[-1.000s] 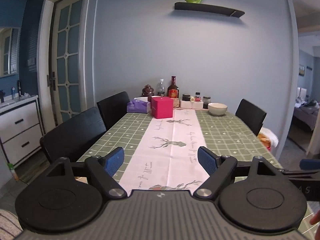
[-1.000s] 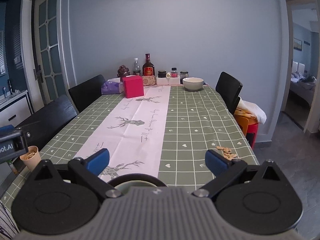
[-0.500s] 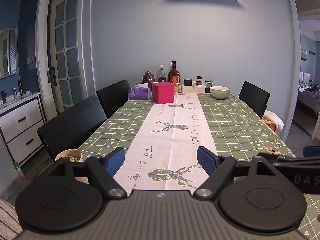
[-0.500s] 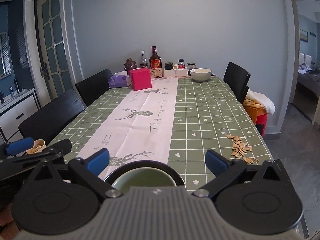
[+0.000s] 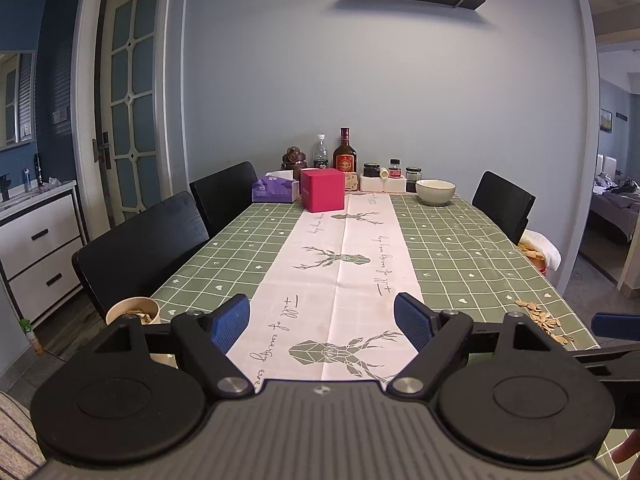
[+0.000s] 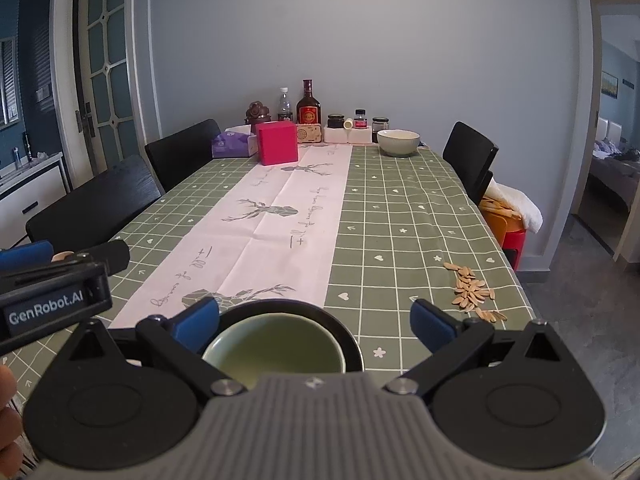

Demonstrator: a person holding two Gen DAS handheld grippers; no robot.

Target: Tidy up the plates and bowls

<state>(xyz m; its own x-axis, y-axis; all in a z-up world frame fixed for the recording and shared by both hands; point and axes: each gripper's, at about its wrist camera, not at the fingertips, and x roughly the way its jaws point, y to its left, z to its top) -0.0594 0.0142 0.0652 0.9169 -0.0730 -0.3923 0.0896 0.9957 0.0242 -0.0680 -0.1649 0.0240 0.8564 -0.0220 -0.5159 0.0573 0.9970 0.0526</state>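
A pale green bowl (image 6: 276, 346) sits on a black plate (image 6: 344, 330) at the table's near edge, right under my right gripper (image 6: 314, 322), which is open and empty above it. A second pale bowl (image 6: 398, 143) stands at the far right of the table; it also shows in the left wrist view (image 5: 435, 192). My left gripper (image 5: 322, 322) is open and empty over the near end of the pink runner (image 5: 340, 264). Its body shows at the left of the right wrist view (image 6: 52, 296).
A paper cup of shells (image 5: 134, 312) stands at the near left edge. Loose seeds (image 6: 472, 288) lie near right. A red box (image 6: 277, 143), tissue box (image 6: 234, 145), bottles (image 6: 308, 104) and jars stand at the far end. Black chairs (image 5: 140, 248) line both sides.
Both grippers have drawn back toward the near end and tilted down. The bowl on the black plate and the seeds have come into fuller view. Both stay open.
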